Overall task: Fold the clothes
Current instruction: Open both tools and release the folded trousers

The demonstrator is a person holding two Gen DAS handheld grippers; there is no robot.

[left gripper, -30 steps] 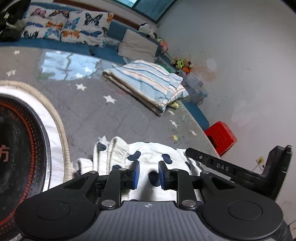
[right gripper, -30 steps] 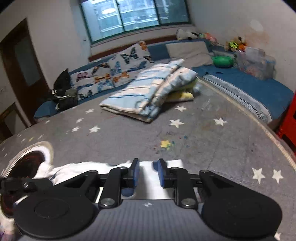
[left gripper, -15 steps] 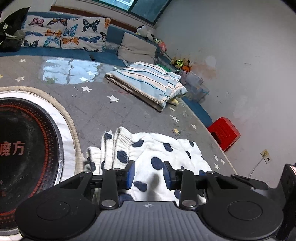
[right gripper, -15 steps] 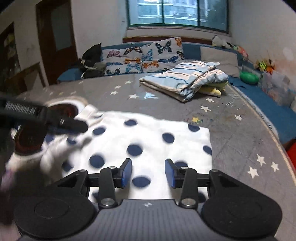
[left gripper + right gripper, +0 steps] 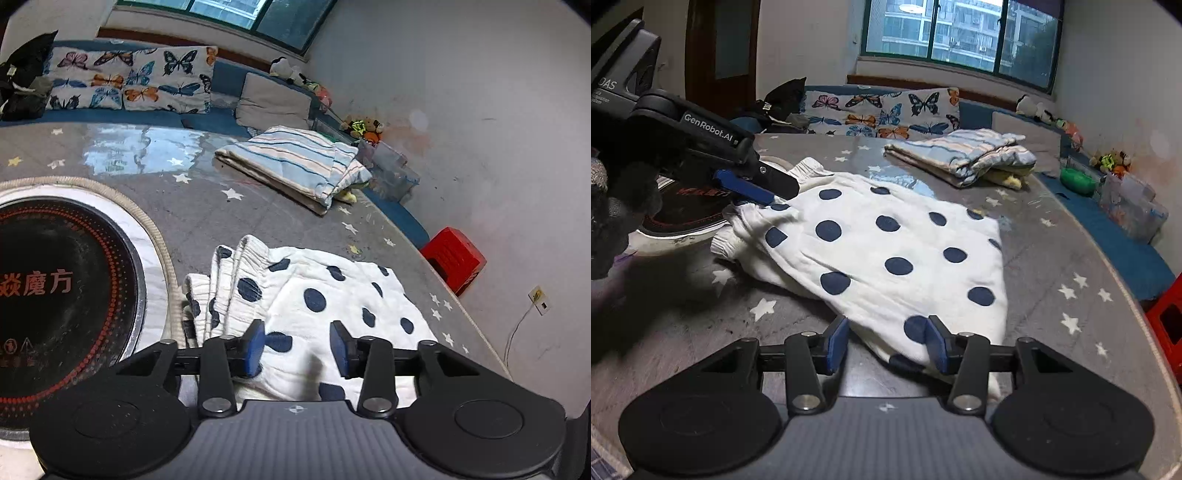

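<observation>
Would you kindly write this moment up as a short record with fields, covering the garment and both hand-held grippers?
garment: white polka-dot garment, lying folded on the grey star mat
left hand-held gripper: open, above the garment near its ribbed edge
right hand-held gripper: open, at the garment's near edge
nearby: striped blanket, folded; round black disc beside the garment

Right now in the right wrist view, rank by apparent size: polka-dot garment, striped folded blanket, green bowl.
1. polka-dot garment, largest, though nearest the camera.
2. striped folded blanket.
3. green bowl, smallest, but about as far as the blanket.
</observation>
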